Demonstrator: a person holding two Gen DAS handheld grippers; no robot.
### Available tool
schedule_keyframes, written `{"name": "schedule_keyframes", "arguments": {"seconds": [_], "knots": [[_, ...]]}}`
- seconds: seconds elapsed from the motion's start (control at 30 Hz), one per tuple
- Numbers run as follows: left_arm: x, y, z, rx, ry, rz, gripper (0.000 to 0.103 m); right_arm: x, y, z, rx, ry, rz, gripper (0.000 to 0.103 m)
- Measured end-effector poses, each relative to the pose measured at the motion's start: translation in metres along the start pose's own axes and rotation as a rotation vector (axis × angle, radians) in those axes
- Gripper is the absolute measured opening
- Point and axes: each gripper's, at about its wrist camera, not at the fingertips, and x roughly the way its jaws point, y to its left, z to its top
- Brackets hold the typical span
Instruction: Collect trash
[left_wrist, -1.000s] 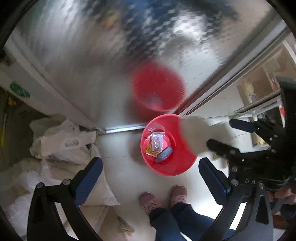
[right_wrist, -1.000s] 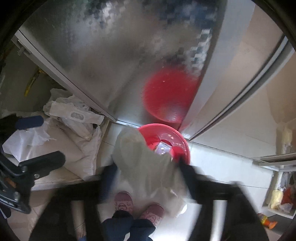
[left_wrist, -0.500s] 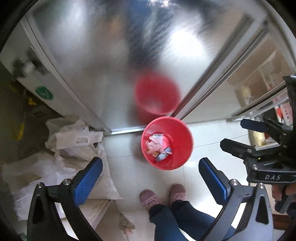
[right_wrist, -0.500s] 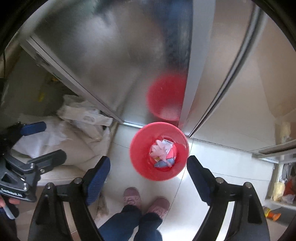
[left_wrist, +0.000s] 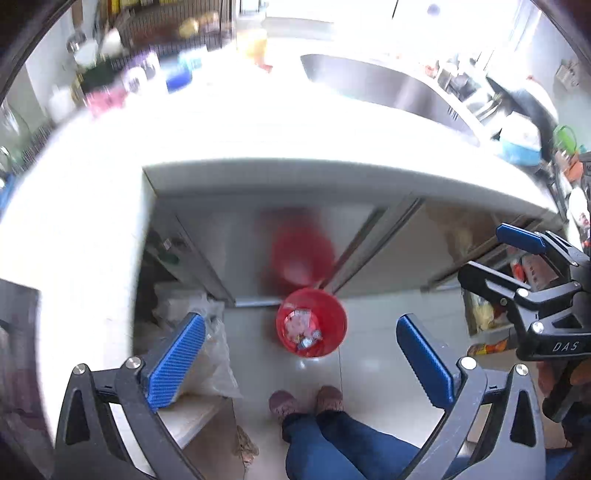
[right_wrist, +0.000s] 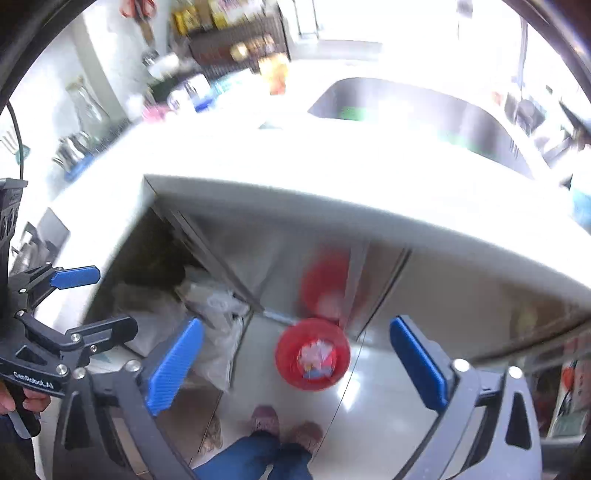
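A red bin (left_wrist: 341, 321) (right_wrist: 284, 354) stands on the pale floor against the steel cabinet doors, far below both grippers. Several wrappers and a crumpled white piece of trash (left_wrist: 301, 328) (right_wrist: 314, 356) lie inside it. My left gripper (left_wrist: 299, 319) is open with nothing between its blue pads; in the right wrist view it appears at the left edge (right_wrist: 99, 301). My right gripper (right_wrist: 295, 323) has its jaws opening wide and nothing between them; it also shows at the right of the left wrist view (left_wrist: 495, 254). Both point steeply down, side by side.
A white countertop (left_wrist: 258, 129) with a steel sink (left_wrist: 388, 88) juts out above the bin. Bottles and jars crowd the counter's far left. Pale plastic bags (left_wrist: 210, 347) lie left of the bin. The person's feet (left_wrist: 306, 400) stand just before it.
Both grippers have risen high above the bin, so the countertop and sink come into view. The white trash that the right gripper held a second ago now lies in the bin.
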Motion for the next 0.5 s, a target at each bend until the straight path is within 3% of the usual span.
{"name": "schedule_keyframes", "arguments": {"seconds": [0.23,0.5], "knots": [[-0.070,0.008,0.036,0.000,-0.115,0.079,0.103,-0.053,0.019,0.046,-0.064,-0.109,0.026,0.103],[-0.104,0.057,0.090,-0.059,-0.191,0.151,0.103,-0.057,0.052,0.113,-0.137,-0.155,0.066,0.103]]}}
